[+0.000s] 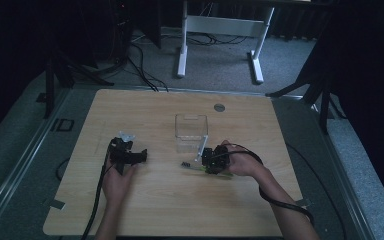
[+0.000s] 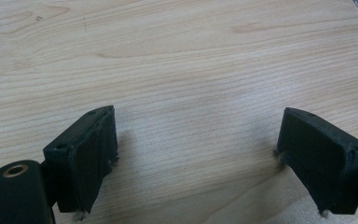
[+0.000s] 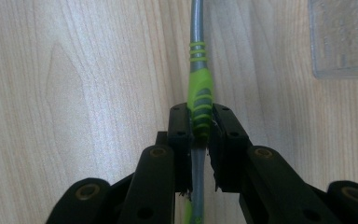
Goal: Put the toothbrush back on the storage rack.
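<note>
Near the bench's (image 1: 145, 210) middle, my right fingers (image 3: 200, 122) clamp the toothbrush (image 3: 199, 100) by its green grip to lift it toward the clear box (image 1: 191, 127), while my left fingers (image 2: 98, 154) rest apart, idle.

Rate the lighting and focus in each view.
High view: dim, dark surroundings, table evenly lit. Left gripper view: bright, wood grain sharp, black pads close and soft. Right gripper view: bright, toothbrush handle sharp, clear container slightly blurred.

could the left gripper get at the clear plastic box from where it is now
Probably yes. The left gripper is open and holds nothing, and bare wooden table lies between it and the clear plastic box. The right gripper, shut on the green-and-grey toothbrush, sits aside.
</note>
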